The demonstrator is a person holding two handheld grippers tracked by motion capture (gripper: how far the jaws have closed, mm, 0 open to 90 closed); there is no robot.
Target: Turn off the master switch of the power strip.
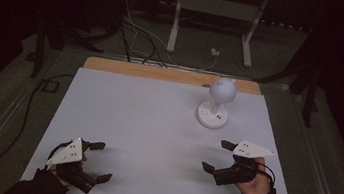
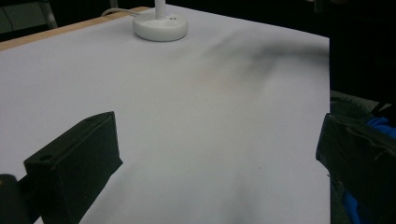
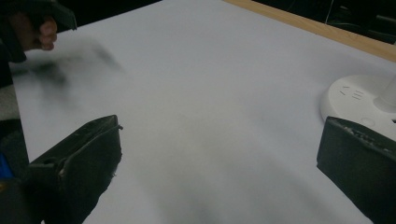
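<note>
Nothing handled yet, I judge: lamp [image 1: 216,103] stands untouched on the white table [image 1: 156,125], so the whole reach and grasp is left. I see my right gripper [image 1: 215,155] with jaws spread wide, holding nothing; lamp sits ahead of its fingers, near, slightly off to one side, its base [image 3: 359,100] just beyond one fingertip. My left gripper [image 1: 98,160] is also spread wide and empty, lamp base [image 2: 160,25] well apart, far ahead.

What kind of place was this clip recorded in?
Probably a lab or recording studio, not a home: a white-covered table holding only a small white lamp, loose cables across the floor, and a metal stand in a darkened room.
</note>
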